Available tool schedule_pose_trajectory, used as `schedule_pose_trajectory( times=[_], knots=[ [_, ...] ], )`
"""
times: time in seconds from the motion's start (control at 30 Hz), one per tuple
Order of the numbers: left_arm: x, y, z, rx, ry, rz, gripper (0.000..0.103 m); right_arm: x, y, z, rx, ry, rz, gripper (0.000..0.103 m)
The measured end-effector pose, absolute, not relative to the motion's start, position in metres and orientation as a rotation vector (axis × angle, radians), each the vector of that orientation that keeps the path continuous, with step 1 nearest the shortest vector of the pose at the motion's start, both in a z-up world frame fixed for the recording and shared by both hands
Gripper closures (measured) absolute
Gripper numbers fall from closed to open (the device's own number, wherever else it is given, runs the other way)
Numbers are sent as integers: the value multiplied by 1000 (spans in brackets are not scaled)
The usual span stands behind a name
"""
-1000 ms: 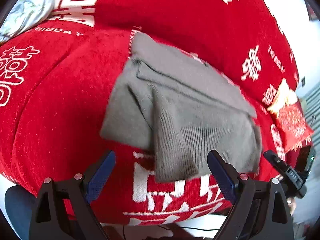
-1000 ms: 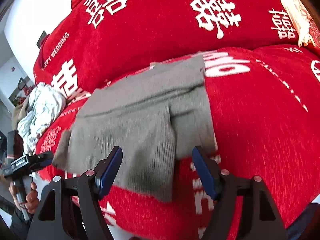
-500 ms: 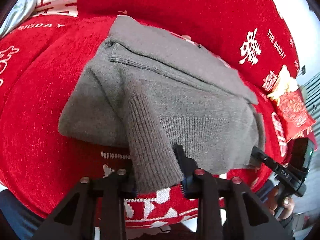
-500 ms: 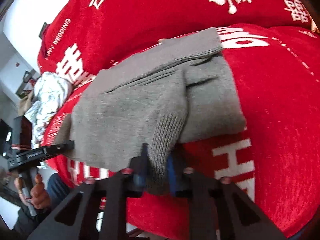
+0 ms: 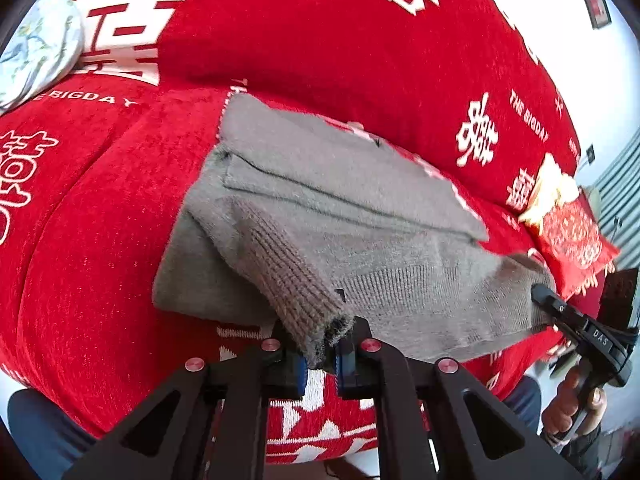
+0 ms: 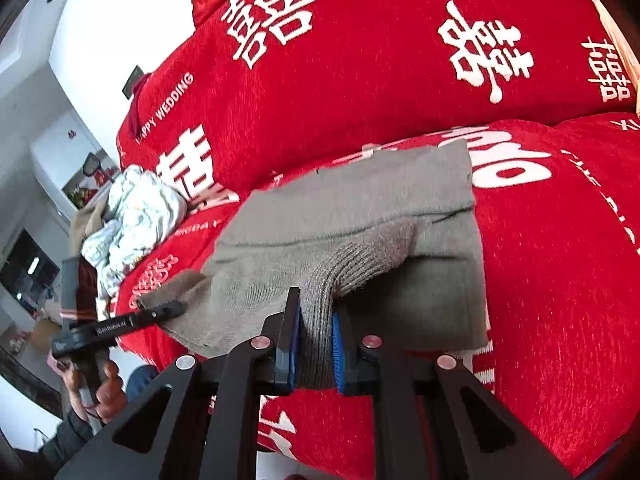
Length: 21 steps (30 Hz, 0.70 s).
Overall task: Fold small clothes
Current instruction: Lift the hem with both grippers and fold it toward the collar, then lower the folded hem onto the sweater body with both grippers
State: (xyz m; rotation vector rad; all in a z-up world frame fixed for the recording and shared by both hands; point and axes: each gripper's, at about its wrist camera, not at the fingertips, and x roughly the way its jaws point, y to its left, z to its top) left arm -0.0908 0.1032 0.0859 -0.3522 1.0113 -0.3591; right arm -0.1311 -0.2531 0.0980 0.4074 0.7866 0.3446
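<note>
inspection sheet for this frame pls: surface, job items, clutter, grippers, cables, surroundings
Surface: red sofa with white lettering.
Job's things: grey sweater, partly folded, near edge lifted.
Clutter: pale floral cloth at one end of the sofa; red packet at the other.
Grippers: left gripper shut on a ribbed cuff; right gripper shut on the other cuff.
Cables: nothing seen.
Surroundings: white wall.

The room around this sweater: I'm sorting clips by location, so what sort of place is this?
Most likely a home living room. The grey sweater lies on a sofa with a red wedding-print cover, a bundle of crumpled floral cloth sits at its end, and a framed picture hangs on the white wall.
</note>
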Motion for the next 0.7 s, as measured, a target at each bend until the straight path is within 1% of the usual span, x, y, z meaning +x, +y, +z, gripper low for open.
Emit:
schedule_pose_trajectory(
  times=[0.23,0.53,0.7],
  knots=[
    [-84,114,112,-400,913,-325,93,-117,-251,118,407,752,317,88],
    [-65,105,135,-356,845,-291,93,-92,-248,142,376,715,248,88],
    [-53,97,141,-347,828,-275,93,-74,-250,144,365,717,170,88]
  ],
)
